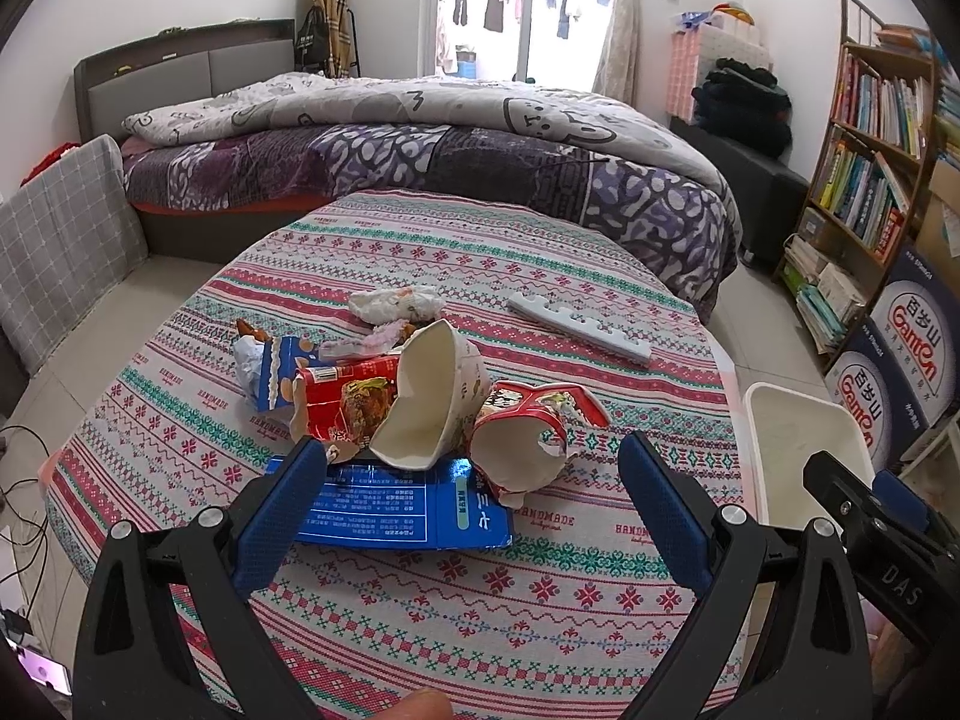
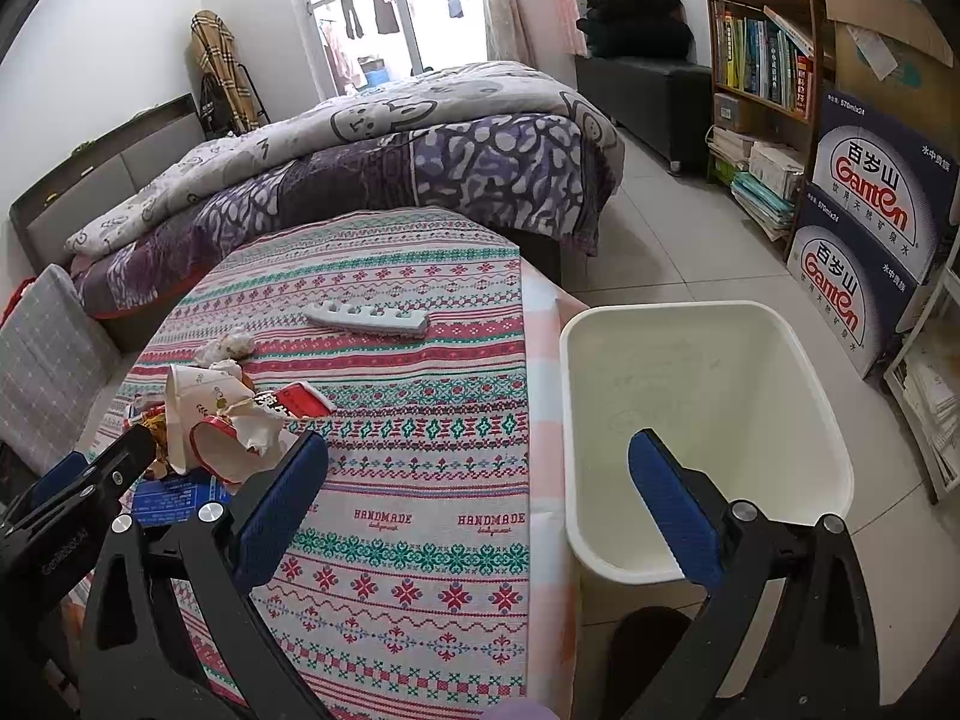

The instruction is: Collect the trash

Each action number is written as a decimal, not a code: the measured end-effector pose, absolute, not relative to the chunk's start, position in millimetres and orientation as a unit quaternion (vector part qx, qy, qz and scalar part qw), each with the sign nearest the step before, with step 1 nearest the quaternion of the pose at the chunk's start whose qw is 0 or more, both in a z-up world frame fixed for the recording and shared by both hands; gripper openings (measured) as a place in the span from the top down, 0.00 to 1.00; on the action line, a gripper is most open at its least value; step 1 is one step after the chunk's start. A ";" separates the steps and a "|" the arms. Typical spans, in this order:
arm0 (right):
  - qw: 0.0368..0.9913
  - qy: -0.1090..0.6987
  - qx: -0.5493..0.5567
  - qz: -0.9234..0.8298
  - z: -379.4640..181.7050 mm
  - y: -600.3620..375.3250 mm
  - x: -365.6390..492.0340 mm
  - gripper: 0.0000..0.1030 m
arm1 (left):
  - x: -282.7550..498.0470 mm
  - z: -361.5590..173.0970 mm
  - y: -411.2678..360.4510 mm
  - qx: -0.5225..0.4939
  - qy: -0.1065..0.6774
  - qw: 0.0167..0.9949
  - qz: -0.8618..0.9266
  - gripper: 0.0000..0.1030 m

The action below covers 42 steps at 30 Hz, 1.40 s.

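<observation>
**Paper trash in a loose pile, both grippers empty**

Paper and cardboard trash lies in one pile on the bench point(image 1: 420, 618), which is covered with a patterned cloth. The pile holds a torn white paper cup point(image 1: 429, 402), a crushed red cup point(image 1: 528, 438), a red snack wrapper point(image 1: 342, 396), a flat blue carton point(image 1: 408, 507) under them and a crumpled tissue point(image 1: 396, 303) behind. A grey comb-like piece point(image 1: 579, 327) lies apart, farther back.

The left gripper point(image 1: 474, 474) hovers just before the pile with its fingers spread wide and nothing between them. The right gripper point(image 2: 480, 474) is also released and empty; it hangs over the bench edge, beside the white bin point(image 2: 708, 438). The bin stands on the floor, just beside the bench, and looks empty.

Several things could go wrong, in my judgement:

- The pieces lean on each other, so if the fingers close on one cup, the others may slide or roll away, perhaps over the near edge.
- The cups are thin and already torn; a hard squeeze may crush them further, and a piece can slip out during the carry.
- The blue carton lies flat on the cloth, so the fingers may catch the cloth and pull it together with everything on it.
- The two grippers are near each other, so they may collide on the way to the bin.
</observation>
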State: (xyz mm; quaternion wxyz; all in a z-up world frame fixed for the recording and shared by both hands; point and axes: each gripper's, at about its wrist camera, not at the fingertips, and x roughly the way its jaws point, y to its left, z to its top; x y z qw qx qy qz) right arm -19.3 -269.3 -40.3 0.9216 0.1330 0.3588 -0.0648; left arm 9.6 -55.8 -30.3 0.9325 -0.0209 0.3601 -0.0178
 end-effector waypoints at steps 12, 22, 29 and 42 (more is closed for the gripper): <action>0.921 0.363 0.129 -0.060 -41.5 -263.0 -18.4 0.07 | 10.1 -31.5 -50.9 -0.021 0.361 0.932 -0.011 0.08; 0.913 0.387 0.118 -0.052 -38.9 -249.6 -11.3 0.07 | 10.5 -31.9 -36.8 -0.019 0.369 0.929 0.015 0.08; 0.903 0.415 0.103 -0.048 -24.8 -235.7 -0.5 0.07 | 19.6 -26.4 5.7 -0.055 0.398 0.914 0.063 0.08; 0.876 0.461 0.136 0.035 3.4 -230.3 52.4 0.07 | 76.5 30.5 120.4 -0.150 0.445 0.880 0.073 0.08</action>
